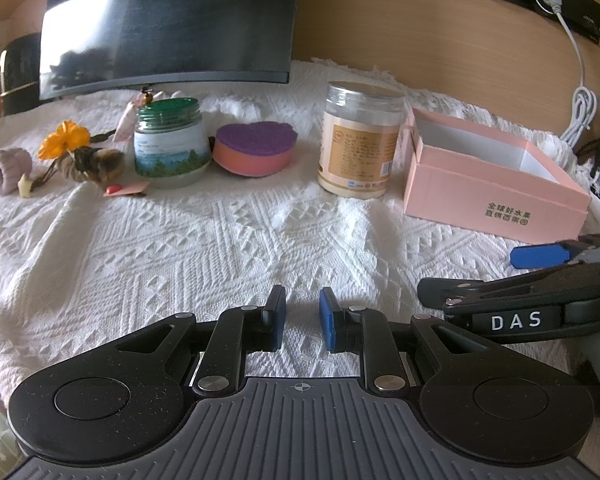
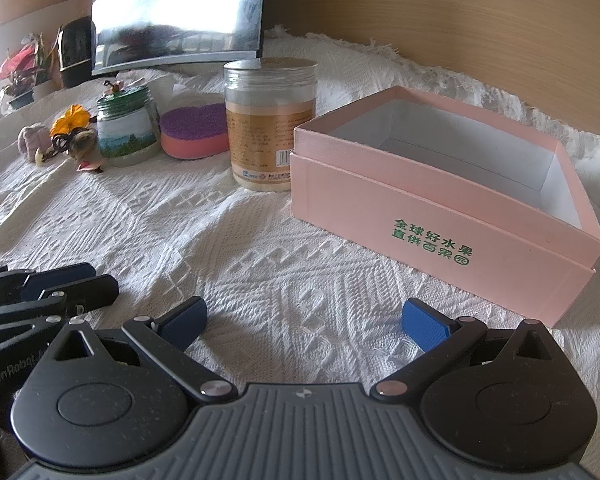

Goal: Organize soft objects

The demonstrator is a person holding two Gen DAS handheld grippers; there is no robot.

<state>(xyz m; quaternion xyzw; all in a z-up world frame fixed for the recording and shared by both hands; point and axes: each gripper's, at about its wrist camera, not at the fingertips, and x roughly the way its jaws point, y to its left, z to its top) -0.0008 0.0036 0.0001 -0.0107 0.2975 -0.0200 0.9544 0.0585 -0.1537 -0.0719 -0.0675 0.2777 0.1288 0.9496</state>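
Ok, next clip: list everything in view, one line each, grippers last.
box: 1, pink, open, empty, right
tall jar: 1, clear, tan label, left of box
sponge: 1, purple over pink, between jars
green-lid jar: 1, left of sponge
flower: 1, orange, left of green-lid jar
fuzzy tie: 1, brown, below flower
scrunchie: 1, mauve, far left
clip: 1, pink, before green-lid jar
cloth: 1, white, under all
monitor: 1, black, rear
cable: 1, white, rear right
left gripper: narrow gap, empty
right gripper: wide open, empty
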